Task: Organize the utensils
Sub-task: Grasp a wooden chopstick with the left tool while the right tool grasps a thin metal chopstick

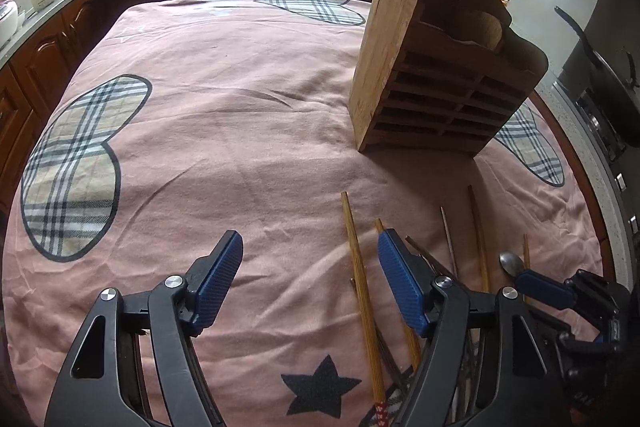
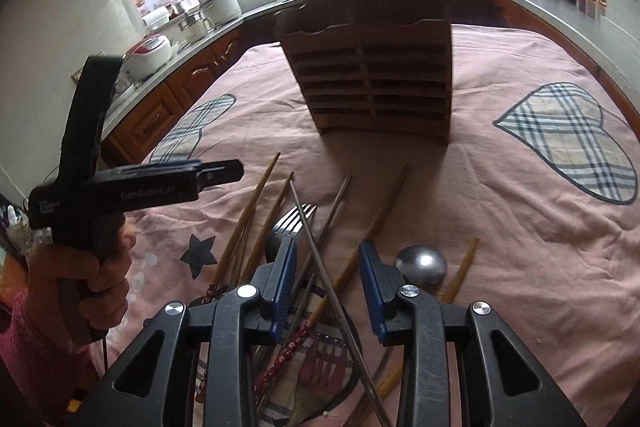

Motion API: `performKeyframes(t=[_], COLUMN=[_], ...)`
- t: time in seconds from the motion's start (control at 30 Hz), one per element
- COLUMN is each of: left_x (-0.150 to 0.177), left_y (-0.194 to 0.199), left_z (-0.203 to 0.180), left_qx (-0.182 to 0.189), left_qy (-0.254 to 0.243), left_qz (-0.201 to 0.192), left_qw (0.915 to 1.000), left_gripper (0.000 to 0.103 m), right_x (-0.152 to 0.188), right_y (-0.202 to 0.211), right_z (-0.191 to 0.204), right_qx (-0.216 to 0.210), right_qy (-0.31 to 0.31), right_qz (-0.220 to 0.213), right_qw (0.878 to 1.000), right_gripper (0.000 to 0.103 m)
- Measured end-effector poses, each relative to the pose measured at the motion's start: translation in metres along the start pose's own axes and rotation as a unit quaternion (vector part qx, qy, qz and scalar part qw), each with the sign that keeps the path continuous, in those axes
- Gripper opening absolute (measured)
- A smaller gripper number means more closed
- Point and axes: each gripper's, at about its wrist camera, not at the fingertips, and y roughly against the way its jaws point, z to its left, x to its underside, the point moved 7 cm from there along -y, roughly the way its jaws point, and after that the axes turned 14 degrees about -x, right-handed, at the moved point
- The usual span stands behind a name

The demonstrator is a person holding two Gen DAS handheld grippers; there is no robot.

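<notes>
A wooden utensil holder point(image 1: 440, 75) point(image 2: 372, 75) with slatted front stands upright on the pink cloth. Before it lies a loose pile: wooden chopsticks point(image 1: 358, 267) point(image 2: 384, 203), a metal fork point(image 2: 298, 217), a thin metal rod point(image 2: 320, 247) and a steel spoon point(image 1: 510, 263) point(image 2: 420, 265). My left gripper point(image 1: 310, 259) is open at the pile's left edge, with one chopstick lying between its fingers, untouched. My right gripper point(image 2: 328, 267) hovers open over the crossed chopsticks and rod, pads apart from them. A hand point(image 2: 80, 279) holds the left gripper point(image 2: 230, 173).
The pink cloth point(image 1: 200, 147) with plaid hearts covers the table. Dark wood cabinets and a counter with pots point(image 2: 218, 3) and a rice cooker point(image 2: 148, 53) run along the left and back. A stove with a black pan point(image 1: 600, 75) is at the right.
</notes>
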Motion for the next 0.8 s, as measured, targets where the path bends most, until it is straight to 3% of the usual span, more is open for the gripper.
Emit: performKeyframes(t=[0.07, 0.23, 0.33, 0.53, 0.63, 0.7, 0.77, 0.8], left_x=[-0.005, -0.015, -0.017, -0.011, -0.009, -0.009, -0.007, -0.007], left_y=[-0.006, -0.012, -0.014, -0.013, -0.017, -0.023, -0.029, -0.031], left_z=[0.0, 0.012, 0.013, -0.01, -0.024, -0.03, -0.035, -0.036], left_qx=[-0.002, 0.006, 0.012, 0.039, 0.034, 0.033, 0.037, 0.035], left_qy=[-0.007, 0.008, 0.008, -0.018, -0.04, -0.047, -0.05, -0.052], left_qz=[0.005, 0.009, 0.012, 0.018, 0.019, 0.025, 0.036, 0.037], left_qw=[1.0, 0.9999, 0.9998, 0.9989, 0.9985, 0.998, 0.9974, 0.9974], left_gripper=[0.062, 0.061, 0.061, 0.061, 0.059, 0.049, 0.028, 0.024], right_x=[-0.001, -0.002, -0.006, -0.013, -0.015, -0.017, -0.019, -0.02], right_y=[-0.011, -0.039, -0.042, -0.021, -0.009, -0.007, -0.004, -0.005], right_z=[0.001, 0.003, 0.004, -0.024, -0.045, -0.055, -0.061, -0.063], right_qx=[-0.003, -0.007, -0.009, 0.003, 0.008, 0.013, 0.01, 0.008], right_qy=[0.009, 0.038, 0.044, -0.002, -0.037, -0.05, -0.058, -0.061], right_qz=[0.018, 0.062, 0.059, 0.027, 0.014, 0.011, 0.007, 0.007], right_qw=[1.0, 0.997, 0.997, 1.0, 0.999, 0.999, 0.998, 0.998], right_gripper=[0.027, 0.018, 0.008, 0.006, 0.006, 0.006, 0.006, 0.006])
